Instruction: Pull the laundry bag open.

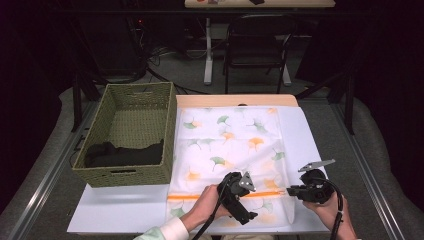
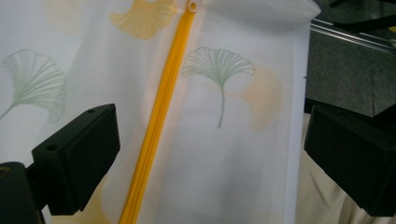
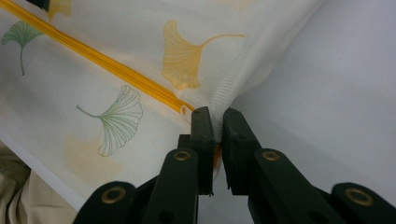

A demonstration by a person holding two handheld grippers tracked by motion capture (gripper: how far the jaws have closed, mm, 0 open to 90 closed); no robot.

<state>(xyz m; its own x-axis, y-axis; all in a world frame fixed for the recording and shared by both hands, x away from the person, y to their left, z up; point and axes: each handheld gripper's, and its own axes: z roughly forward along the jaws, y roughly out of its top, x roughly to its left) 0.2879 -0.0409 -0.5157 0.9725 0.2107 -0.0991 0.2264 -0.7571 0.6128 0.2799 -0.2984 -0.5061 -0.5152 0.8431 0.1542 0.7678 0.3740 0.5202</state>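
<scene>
Our right gripper (image 3: pixel 215 116) pinches the zipper end of a soft, light mesh bag (image 1: pixel 230 145) lying on the table (image 1: pixel 115 210); our left gripper (image 2: pixel 210 154) hovers wide open over the orange zipper (image 2: pixel 161 112), the firmest place to grip.

White mesh laundry bag (image 1: pixel 235 145) printed with green and orange ginkgo leaves, crossed near its near edge by an orange zipper (image 1: pixel 220 197); olive-green woven basket (image 1: pixel 170 130) on the left, holding black cloth (image 1: pixel 122 154).
</scene>
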